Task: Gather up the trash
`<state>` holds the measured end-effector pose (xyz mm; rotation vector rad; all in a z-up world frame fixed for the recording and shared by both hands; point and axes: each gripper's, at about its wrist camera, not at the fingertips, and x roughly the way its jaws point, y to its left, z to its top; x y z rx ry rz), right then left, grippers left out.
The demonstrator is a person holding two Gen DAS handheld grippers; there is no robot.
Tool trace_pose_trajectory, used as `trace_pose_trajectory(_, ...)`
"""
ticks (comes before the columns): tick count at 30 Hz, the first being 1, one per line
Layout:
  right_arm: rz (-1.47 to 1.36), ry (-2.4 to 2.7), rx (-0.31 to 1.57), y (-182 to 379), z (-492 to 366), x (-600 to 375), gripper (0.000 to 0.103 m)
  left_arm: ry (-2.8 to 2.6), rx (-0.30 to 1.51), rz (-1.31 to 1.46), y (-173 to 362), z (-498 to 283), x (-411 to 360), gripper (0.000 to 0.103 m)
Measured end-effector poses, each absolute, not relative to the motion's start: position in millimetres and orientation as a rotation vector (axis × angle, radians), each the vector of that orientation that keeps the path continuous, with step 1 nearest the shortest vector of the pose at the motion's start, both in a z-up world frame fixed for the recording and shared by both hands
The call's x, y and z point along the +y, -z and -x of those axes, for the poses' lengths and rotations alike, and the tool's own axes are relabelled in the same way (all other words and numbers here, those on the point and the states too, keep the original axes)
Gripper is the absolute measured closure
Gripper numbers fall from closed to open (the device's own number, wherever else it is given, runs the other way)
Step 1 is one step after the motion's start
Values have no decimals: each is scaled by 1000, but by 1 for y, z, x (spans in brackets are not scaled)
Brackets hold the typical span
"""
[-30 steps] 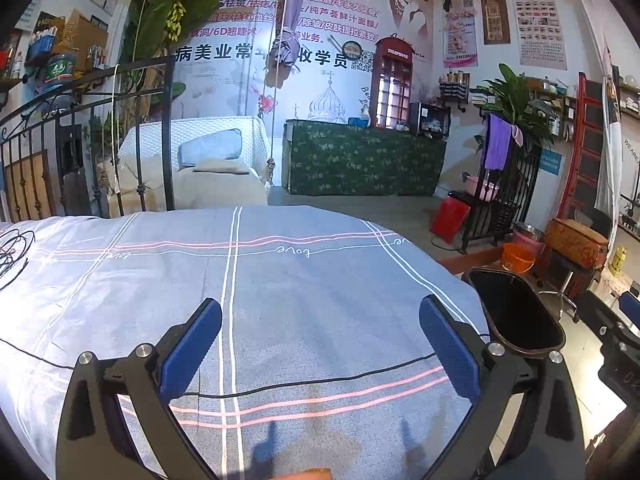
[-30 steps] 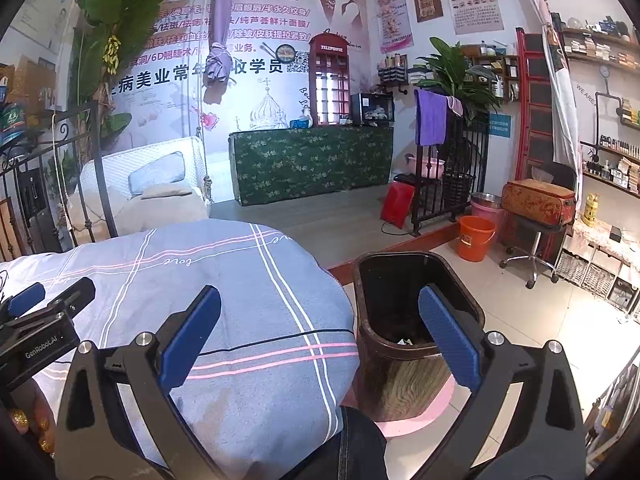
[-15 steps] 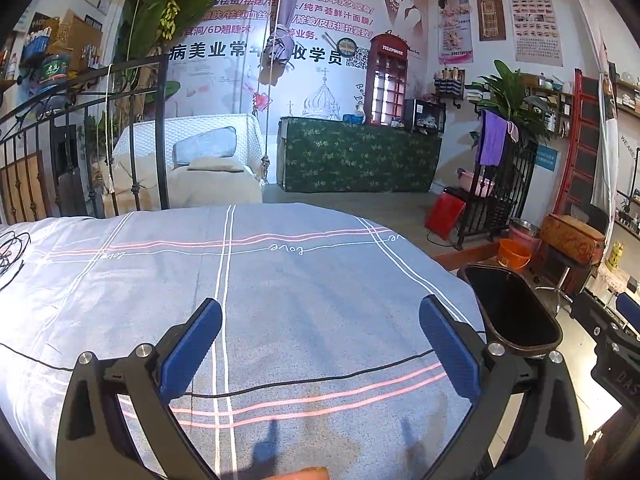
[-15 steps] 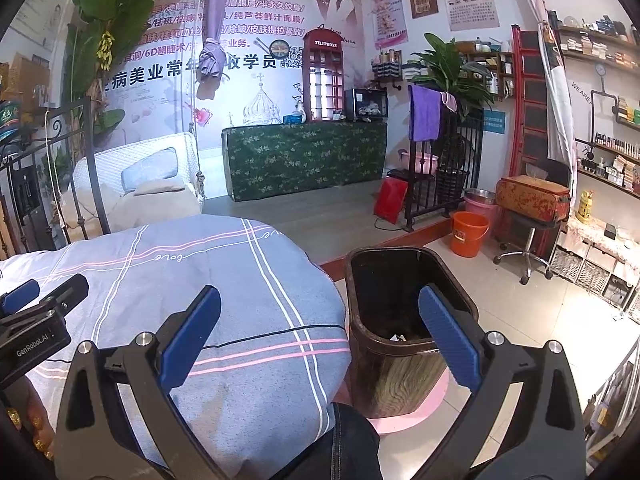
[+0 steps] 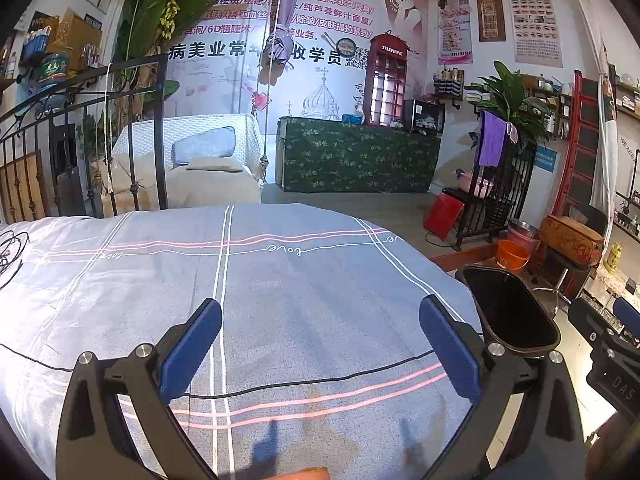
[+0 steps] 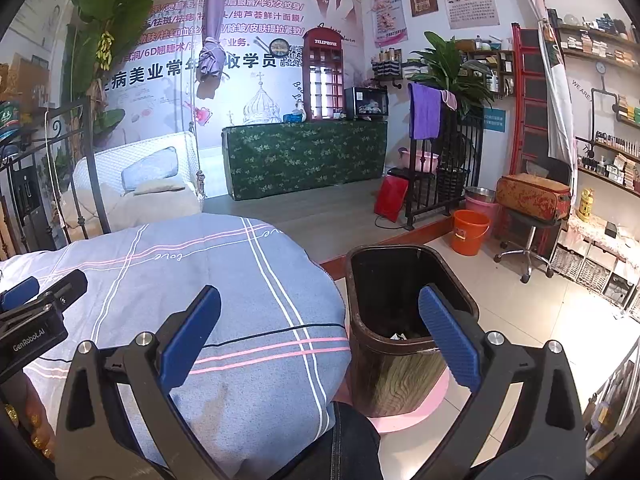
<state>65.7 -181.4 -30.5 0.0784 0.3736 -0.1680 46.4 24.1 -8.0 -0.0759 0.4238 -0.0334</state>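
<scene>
My left gripper (image 5: 320, 320) is open and empty above a bed covered by a blue-grey striped sheet (image 5: 280, 280). My right gripper (image 6: 320, 312) is open and empty, its right finger over a dark brown trash bin (image 6: 396, 360) that stands on the floor at the bed's right edge. A small scrap of white trash (image 6: 399, 336) lies inside the bin. The bin (image 5: 508, 312) also shows at the right in the left wrist view. I see no loose trash on the sheet. The left gripper's body (image 6: 36, 320) shows at the left in the right wrist view.
A thin black cable (image 5: 300, 386) runs across the sheet, with a coil (image 5: 10, 246) at the far left. A black iron bed frame (image 5: 120, 128) stands at the back left. An orange bucket (image 6: 470, 230), a stool (image 6: 528, 232) and shelves (image 6: 608, 160) stand to the right.
Both views have shifted slightly; the right gripper has moved a little closer over the bin. Both grippers stay open and empty.
</scene>
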Motion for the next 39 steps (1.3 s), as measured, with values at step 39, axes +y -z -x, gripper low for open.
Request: trace_pose_trajectory(39, -78, 175, 384, 29, -65, -184, 5, 39, 441, 75, 11, -47, 20, 5)
